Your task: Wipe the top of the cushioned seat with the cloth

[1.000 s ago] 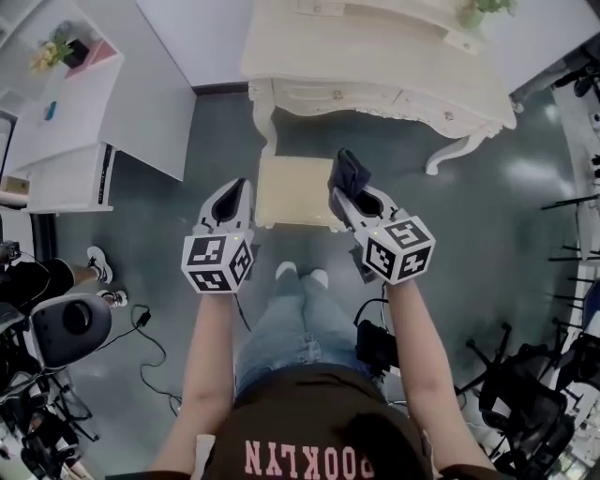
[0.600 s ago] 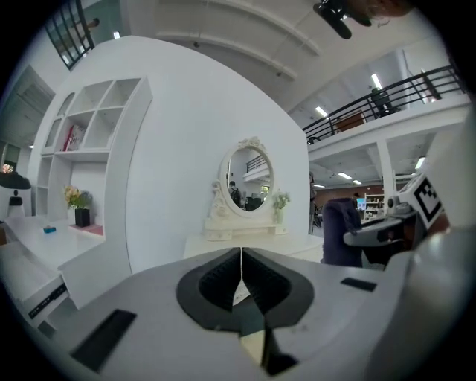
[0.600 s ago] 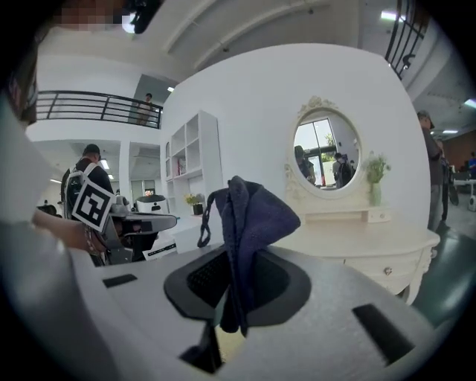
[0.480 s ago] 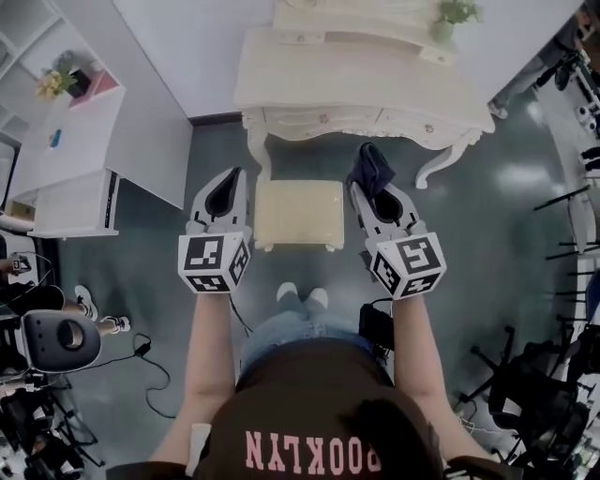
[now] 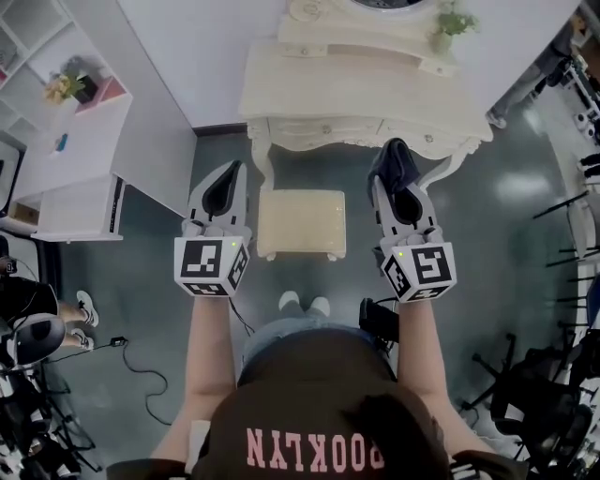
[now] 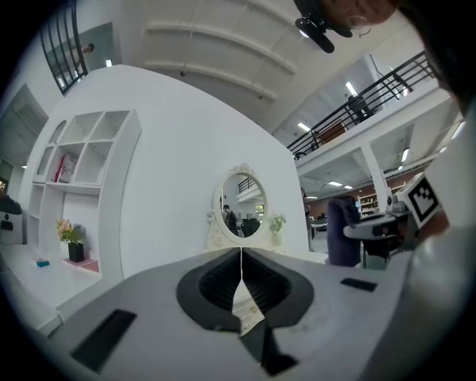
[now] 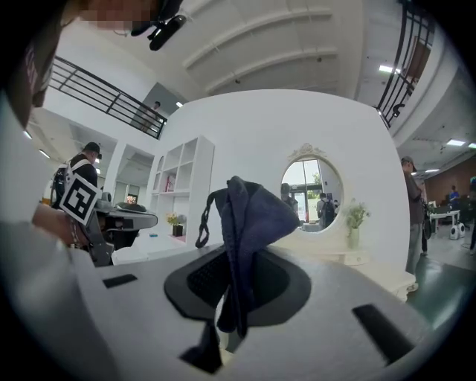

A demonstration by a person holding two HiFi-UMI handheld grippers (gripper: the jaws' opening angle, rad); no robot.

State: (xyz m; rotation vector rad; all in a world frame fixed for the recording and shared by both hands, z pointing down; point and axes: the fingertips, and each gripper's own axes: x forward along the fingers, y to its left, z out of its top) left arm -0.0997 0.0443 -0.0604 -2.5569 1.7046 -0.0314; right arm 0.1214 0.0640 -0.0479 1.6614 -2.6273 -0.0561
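**Cloth held in the right gripper, seat on the floor between both grippers**

The right gripper [image 5: 395, 178] has its jaws clenched on a dark blue cloth [image 5: 393, 162]. In the right gripper view the cloth [image 7: 249, 212] stands up from between the jaws in a folded bunch, and a thin loop hangs from its left side. The left gripper [image 5: 228, 176] holds nothing. In the left gripper view its jaws [image 6: 240, 257] are pressed together, with only a thin line between them.

The seat [image 5: 300, 223], a small cream stool with a cushioned top, stands on the grey floor in front of a cream dressing table [image 5: 366, 84]. In the head view it lies between the two grippers. Both are held up in the air to its sides, so the cloth is apart from the cushion. The front edge of the table is just beyond the far side of the seat, and one curved table leg [image 5: 265, 159] stands near its far left corner. The person's shoes [image 5: 305, 302] are near its front edge.

An oval mirror [image 6: 240, 206] and a small plant [image 5: 448, 23] stand on the table. A white shelf unit [image 5: 66, 141] is at the left. A black cable [image 5: 141, 366] lies on the floor, and dark equipment [image 5: 534, 394] is at the right.
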